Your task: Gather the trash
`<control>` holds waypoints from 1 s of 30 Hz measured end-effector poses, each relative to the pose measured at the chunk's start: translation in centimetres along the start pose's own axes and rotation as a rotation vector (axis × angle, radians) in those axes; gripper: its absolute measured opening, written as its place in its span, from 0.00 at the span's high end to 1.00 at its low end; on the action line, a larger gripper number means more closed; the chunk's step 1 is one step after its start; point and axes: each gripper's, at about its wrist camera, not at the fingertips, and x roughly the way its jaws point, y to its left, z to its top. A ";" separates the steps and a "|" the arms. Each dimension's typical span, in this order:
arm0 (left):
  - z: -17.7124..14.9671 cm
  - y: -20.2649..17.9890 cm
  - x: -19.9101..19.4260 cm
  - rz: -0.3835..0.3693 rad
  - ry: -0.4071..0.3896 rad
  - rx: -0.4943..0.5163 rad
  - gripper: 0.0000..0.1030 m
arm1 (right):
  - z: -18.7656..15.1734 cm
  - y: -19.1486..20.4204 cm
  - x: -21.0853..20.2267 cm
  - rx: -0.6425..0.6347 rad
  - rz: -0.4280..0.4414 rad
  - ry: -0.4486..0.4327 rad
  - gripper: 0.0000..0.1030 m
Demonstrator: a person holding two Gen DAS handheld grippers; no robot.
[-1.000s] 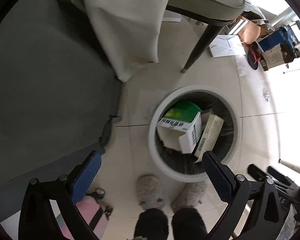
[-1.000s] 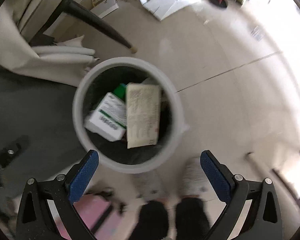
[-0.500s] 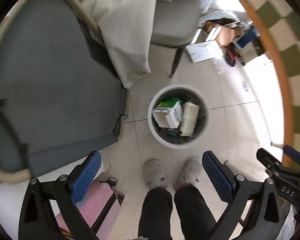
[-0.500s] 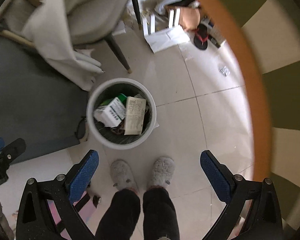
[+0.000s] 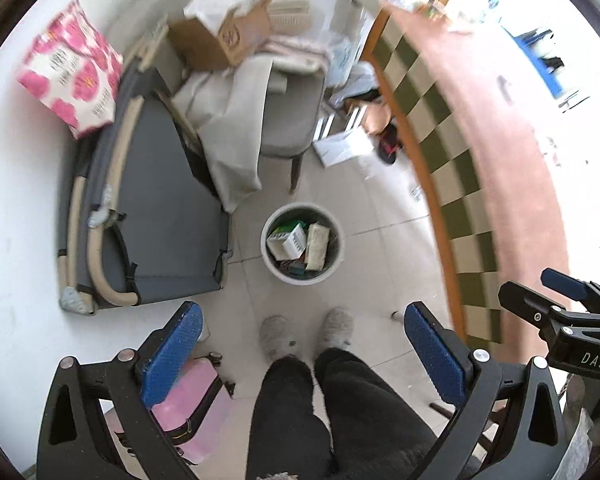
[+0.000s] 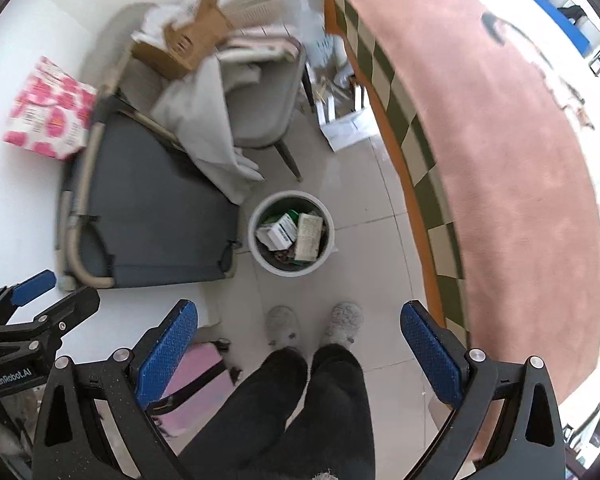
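A white round trash bin [image 5: 269, 254] [image 6: 256, 256] stands on the tiled floor far below both grippers. Inside it lie a white and green box [image 5: 288, 240] [image 6: 278, 231] and a flat beige packet [image 5: 317, 246] [image 6: 309, 237]. My left gripper [image 5: 302, 350] hangs high above the floor, open, nothing between its blue pads. My right gripper [image 6: 298, 346] is also open and empty, at about the same height. Each gripper shows at the edge of the other's view.
A person's dark trouser legs [image 5: 324, 408] and grey slippers [image 6: 284, 326] stand just in front of the bin. A grey folding cot [image 5: 156, 216] lies left, a draped chair [image 5: 288, 120] behind the bin, a table with pink top [image 6: 500, 160] right, a pink case [image 5: 188, 404] by the feet.
Both grippers have risen well away from the bin, which now looks small and far below. The table top, cot and boxes have come into view. Both stay open.
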 end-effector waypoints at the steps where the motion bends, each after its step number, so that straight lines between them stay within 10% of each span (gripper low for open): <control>1: -0.1 -0.1 -1.2 -0.017 -0.013 -0.003 0.00 | -0.1 0.1 -1.2 -0.005 0.009 -0.007 0.01; 13: -1.2 -0.3 -13.0 -0.176 -0.139 -0.037 0.00 | -1.1 2.6 -14.5 -0.096 0.152 -0.077 0.00; 30: -3.3 0.3 -18.1 -0.214 -0.217 -0.061 0.00 | -2.3 5.4 -18.7 -0.158 0.200 -0.093 0.00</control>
